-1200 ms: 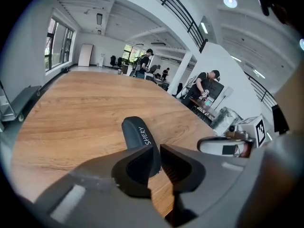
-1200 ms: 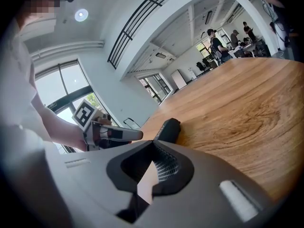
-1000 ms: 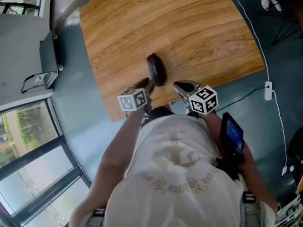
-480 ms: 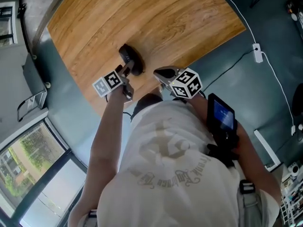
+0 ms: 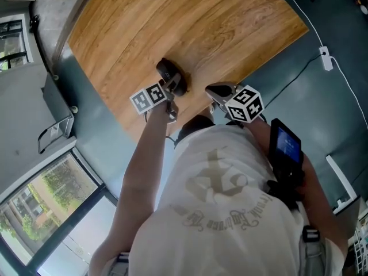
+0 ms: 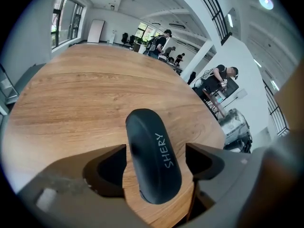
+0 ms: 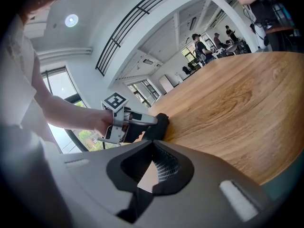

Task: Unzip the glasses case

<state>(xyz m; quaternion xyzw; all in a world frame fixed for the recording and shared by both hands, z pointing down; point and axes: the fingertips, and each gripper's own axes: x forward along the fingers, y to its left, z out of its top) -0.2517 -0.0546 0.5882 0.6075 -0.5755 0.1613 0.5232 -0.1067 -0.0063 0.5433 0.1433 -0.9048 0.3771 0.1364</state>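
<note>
Left claw (image 6: 155,148) just opening, astride glasses case (image 6: 152,167) | smooth black oblong | wood-grain table (image 6: 80,103)

My glasses case (image 6: 153,163) is matte black with pale grey lettering along its top. The table (image 6: 71,99) under it is warm honey-brown wood streaked with darker grain. My left tongs (image 6: 155,148) and right tongs (image 7: 152,146) are grey with black inner pads, each carrying a white cube (image 5: 150,98) printed with black squares, and the floor (image 5: 98,125) is dark blue-grey.
</note>
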